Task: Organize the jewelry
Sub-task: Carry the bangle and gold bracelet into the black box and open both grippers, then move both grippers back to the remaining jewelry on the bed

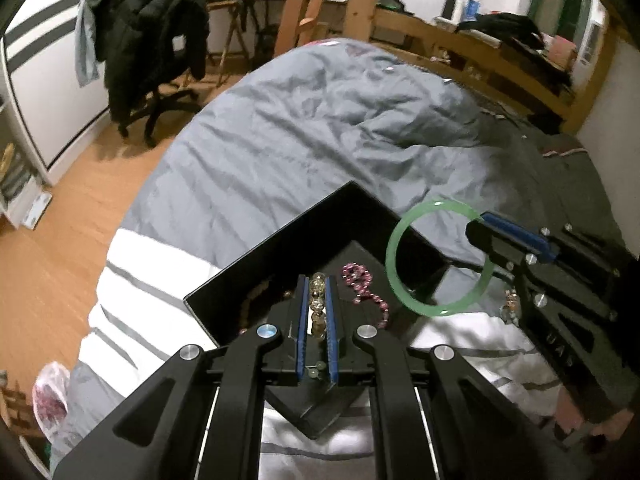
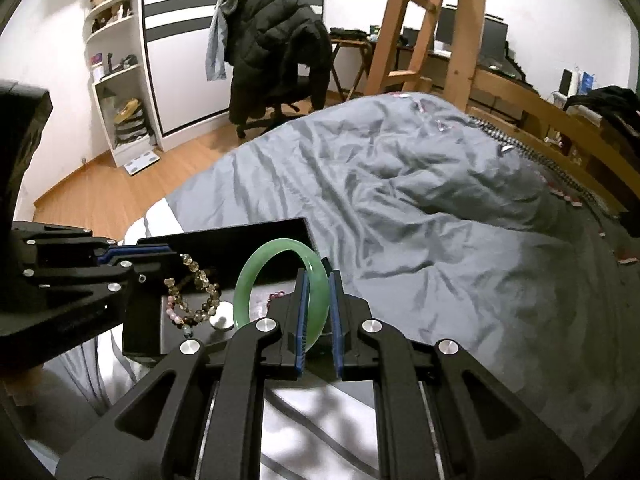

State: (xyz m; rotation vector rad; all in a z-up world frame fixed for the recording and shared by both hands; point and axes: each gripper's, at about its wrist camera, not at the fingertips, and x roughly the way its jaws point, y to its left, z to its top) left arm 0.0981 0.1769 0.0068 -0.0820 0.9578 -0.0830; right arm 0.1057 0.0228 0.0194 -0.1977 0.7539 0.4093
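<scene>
**Claws held two bracelets over the black tray**

Both claws were clamped tight. At the bottom middle of the left wrist view, the left claw point(image 1: 317, 304) pinched a bead bracelet point(image 1: 317, 294) between its blue pads. In the right wrist view, the same bracelet point(image 2: 196, 292) dangled in a loop at the lower left. The right claw point(image 2: 318, 308) squeezed one side of the green bangle point(image 2: 256, 272), which stood up like a hoop in the middle of that view.

A black tray point(image 1: 280, 240) sat on the grey bed point(image 1: 300, 128), just below the middle of the left view. A pink bead chain point(image 1: 364, 288) lay inside it. Both held pieces hung over or beside the tray.

The bangle looked hard, smooth and glassy. It would likely slip easily and could crack if dropped, so a firm pinch across its band, then a low, gentle drop, seemed best. The bead bracelet looked light and floppy. It would sag and swing from any spot, so it was probably best held by a few beads and lowered slowly until it pooled on the tray floor.
</scene>
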